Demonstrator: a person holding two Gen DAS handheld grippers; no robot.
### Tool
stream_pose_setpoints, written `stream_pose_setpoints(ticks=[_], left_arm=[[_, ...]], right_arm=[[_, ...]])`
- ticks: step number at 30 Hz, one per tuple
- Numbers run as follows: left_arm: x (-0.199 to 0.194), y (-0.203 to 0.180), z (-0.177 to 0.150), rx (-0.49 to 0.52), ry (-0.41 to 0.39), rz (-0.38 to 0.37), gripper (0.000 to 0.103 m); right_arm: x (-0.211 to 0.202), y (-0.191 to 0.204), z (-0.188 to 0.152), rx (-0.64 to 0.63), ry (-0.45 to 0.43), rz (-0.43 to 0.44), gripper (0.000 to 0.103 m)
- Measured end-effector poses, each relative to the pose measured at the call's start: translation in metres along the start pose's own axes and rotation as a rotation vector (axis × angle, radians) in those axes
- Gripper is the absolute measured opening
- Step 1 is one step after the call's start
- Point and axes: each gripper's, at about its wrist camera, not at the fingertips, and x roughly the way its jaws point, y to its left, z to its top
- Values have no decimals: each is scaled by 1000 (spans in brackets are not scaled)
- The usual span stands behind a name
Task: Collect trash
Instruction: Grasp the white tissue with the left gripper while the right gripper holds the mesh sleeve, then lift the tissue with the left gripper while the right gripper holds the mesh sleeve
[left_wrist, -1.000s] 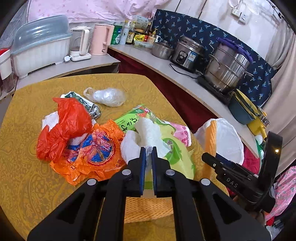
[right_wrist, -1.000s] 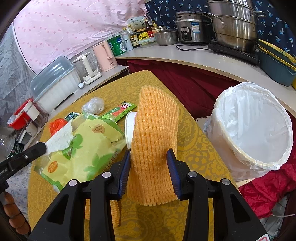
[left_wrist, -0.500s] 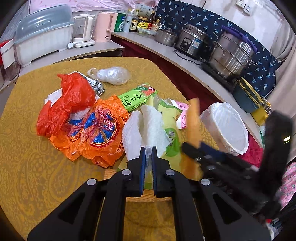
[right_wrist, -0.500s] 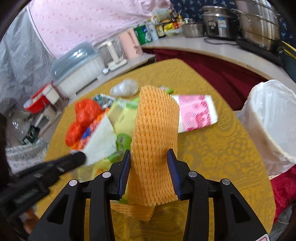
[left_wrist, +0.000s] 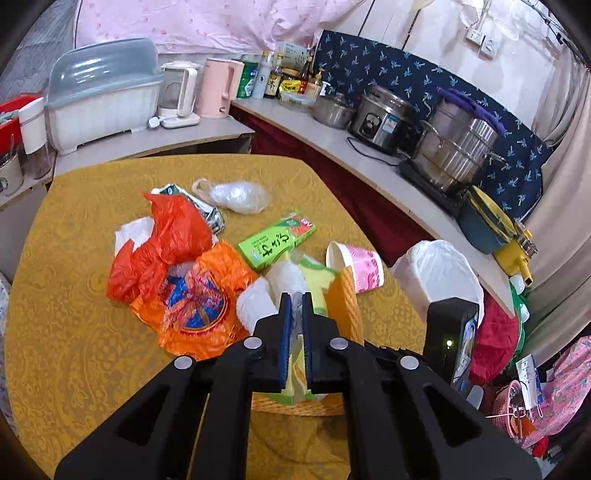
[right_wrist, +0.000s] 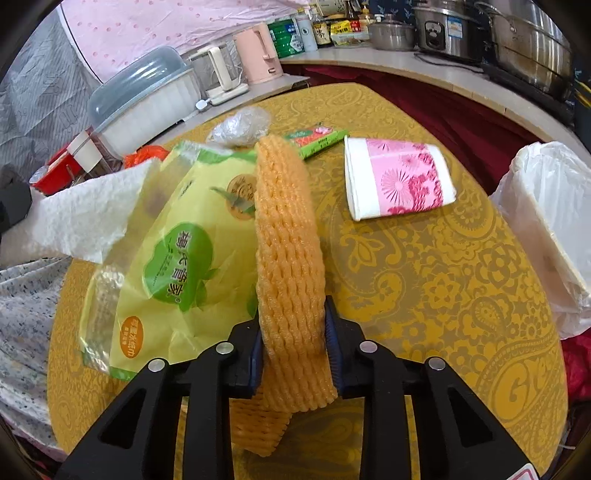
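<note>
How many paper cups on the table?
1: a pink-flowered white paper cup lying on its side on the yellow tablecloth, near the white-lined bin. More may hide under the trash pile.

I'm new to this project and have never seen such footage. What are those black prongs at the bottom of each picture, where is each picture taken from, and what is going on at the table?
The black prongs are two-finger grippers, one in each of a person's hands, each with a camera looking along its fingers. There is no robot arm.

In the left hand's view, the left gripper is shut on a yellow-green plastic wrapper with a white paper towel.

In the right hand's view, the right gripper has just been closing on an orange foam net and squeezes it.

On the yellow table lie a pink paper cup, a green packet, orange bags and a clear bag. The white-lined bin stands beside the table.
</note>
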Motion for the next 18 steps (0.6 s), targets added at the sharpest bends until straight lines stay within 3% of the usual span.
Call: stream_pose_setpoints(ticks=[10, 14, 18], left_arm=[[-17, -23, 32, 40, -83, -24, 3], [-20, -41, 47, 67, -117, -42, 1], [-19, -56, 58, 82, -136, -58, 1]], right_arm=[[-56, -23, 14, 25, -120, -19, 18], [-74, -37, 22, 45, -163, -27, 11], [-78, -47, 26, 69, -169, -18, 10]])
